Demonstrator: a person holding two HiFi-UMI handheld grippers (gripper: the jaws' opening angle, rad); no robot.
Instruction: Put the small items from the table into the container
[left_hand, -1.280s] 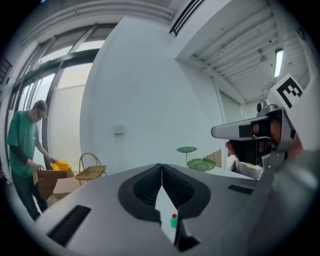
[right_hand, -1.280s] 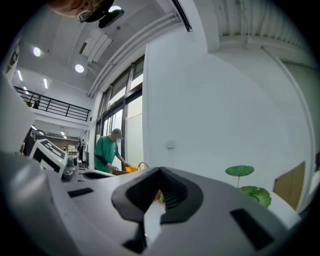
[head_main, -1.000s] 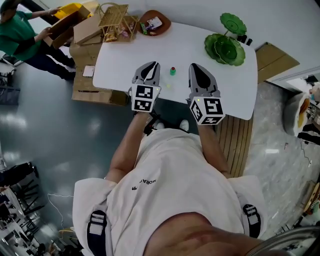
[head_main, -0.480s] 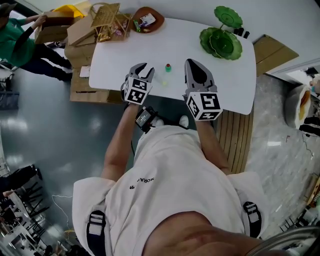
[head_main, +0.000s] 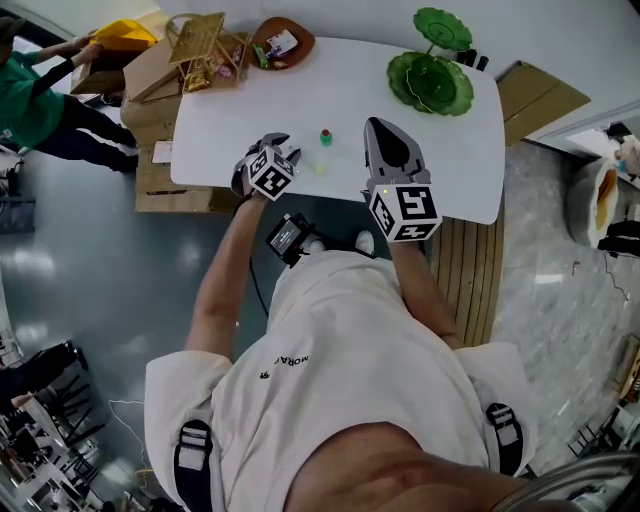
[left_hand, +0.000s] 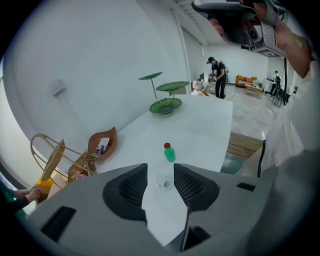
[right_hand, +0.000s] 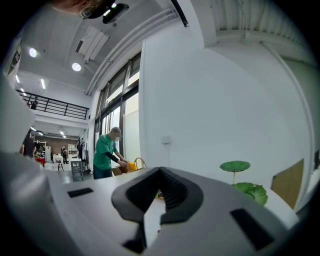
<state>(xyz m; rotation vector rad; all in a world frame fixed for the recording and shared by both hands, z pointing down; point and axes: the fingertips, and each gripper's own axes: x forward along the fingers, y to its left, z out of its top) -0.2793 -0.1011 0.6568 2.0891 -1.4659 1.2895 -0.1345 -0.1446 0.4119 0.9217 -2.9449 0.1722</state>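
Observation:
A small green bottle with a red cap stands on the white table; in the left gripper view the bottle is just beyond the jaws. A tiny clear item lies on the table in the gap between the left gripper's jaws, which are opening and do not press on it. In the head view the left gripper tips down over the table's near edge, next to a small pale item. The right gripper points level, shut and empty. A brown leaf-shaped bowl holds several small things.
A green lotus-leaf tiered stand is at the table's far right. A wicker basket and cardboard boxes sit past the far left corner, where a person in a green top handles a yellow box. Wooden slats lie at right.
The left gripper has dropped toward the table, tipped downward and rolled, and its jaws have gone from shut to apart. The right gripper has stayed put.

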